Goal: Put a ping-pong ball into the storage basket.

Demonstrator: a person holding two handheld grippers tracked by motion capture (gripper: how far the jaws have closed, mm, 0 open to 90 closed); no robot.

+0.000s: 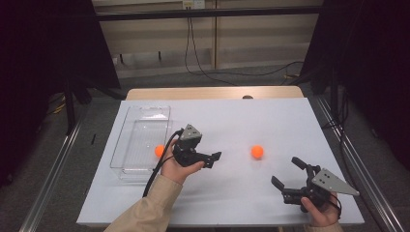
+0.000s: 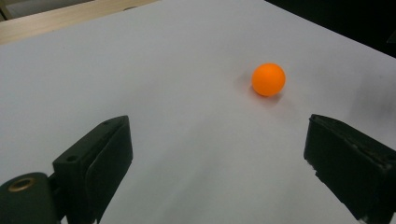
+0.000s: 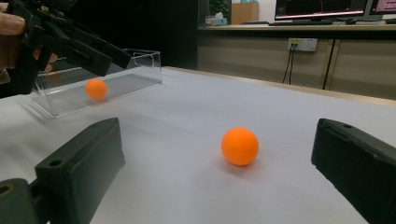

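Orange ball (image 1: 257, 152) sits loose on the white sheet (image 1: 270, 121), mid-table, untouched; second ball (image 1: 159, 151) already lies in the clear tray (image 1: 145, 113) at 9 o'clock, so I'd call it half done. Left gripper (image 1: 215, 157) hangs beside the tray, jaws wide and empty, aimed at 3 o'clock toward the loose ball. Right gripper (image 1: 286, 172) at 5 o'clock, jaws spread, empty. Open sheet all around; table edges well apart.

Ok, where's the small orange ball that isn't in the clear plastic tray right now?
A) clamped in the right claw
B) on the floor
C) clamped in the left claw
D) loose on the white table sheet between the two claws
D: the small orange ball lies free on the white table sheet, with the open left claw and the open right claw both clear of it.
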